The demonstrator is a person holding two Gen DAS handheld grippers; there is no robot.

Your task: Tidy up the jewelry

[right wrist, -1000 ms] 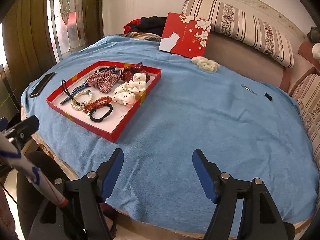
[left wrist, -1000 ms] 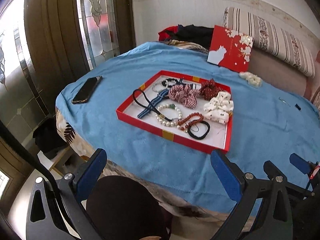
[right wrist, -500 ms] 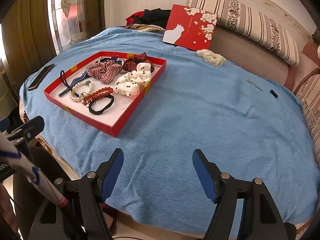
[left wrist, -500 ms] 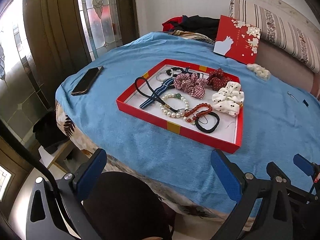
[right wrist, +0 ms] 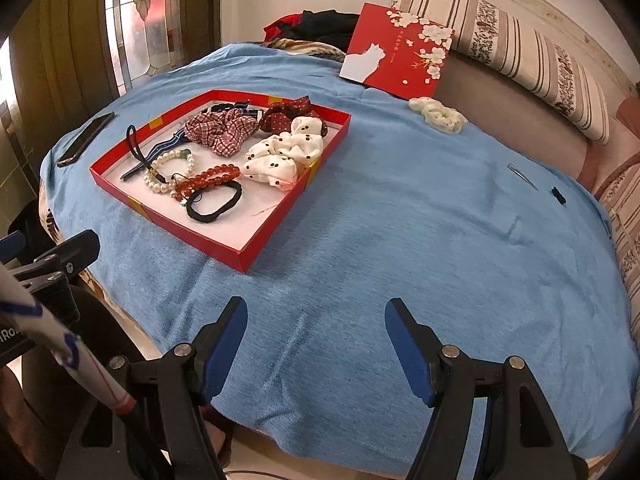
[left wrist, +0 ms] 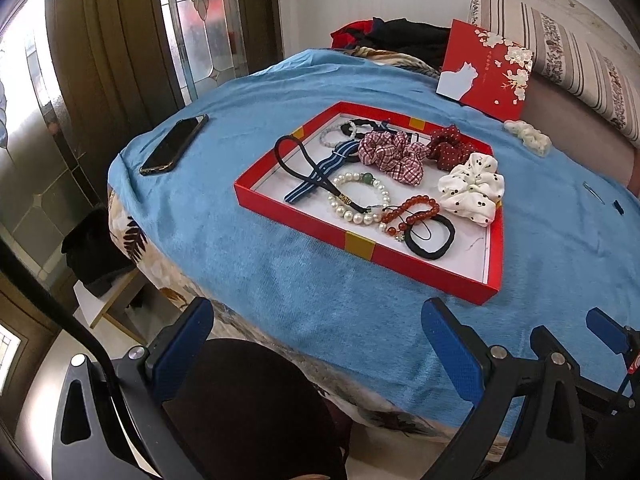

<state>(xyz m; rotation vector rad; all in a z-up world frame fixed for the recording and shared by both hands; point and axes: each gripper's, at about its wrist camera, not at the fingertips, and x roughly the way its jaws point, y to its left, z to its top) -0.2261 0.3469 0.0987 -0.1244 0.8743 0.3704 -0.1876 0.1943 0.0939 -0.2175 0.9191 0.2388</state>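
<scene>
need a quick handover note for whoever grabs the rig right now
Left claw: open, empty, near the table edge.
Right claw: open, empty, over bare blue cloth.
Red tray holds the pearl bracelet, red bead bracelet, black hair tie and three scrunchies.
Cream scrunchie and a small clip lie outside on the cloth.
Nothing picked up yet; the sorting is left.

Open ground: bare blue cloth (right wrist: 420, 240) across the centre and right of the right wrist view, clear to the near edge. Obstacles: red tray (right wrist: 224, 246), raised rim, upper left; phone (right wrist: 86, 138) at far left; cream scrunchie (right wrist: 438, 115) and red lid (right wrist: 396, 54) upper centre; hair clip (right wrist: 522, 176) at right.
</scene>
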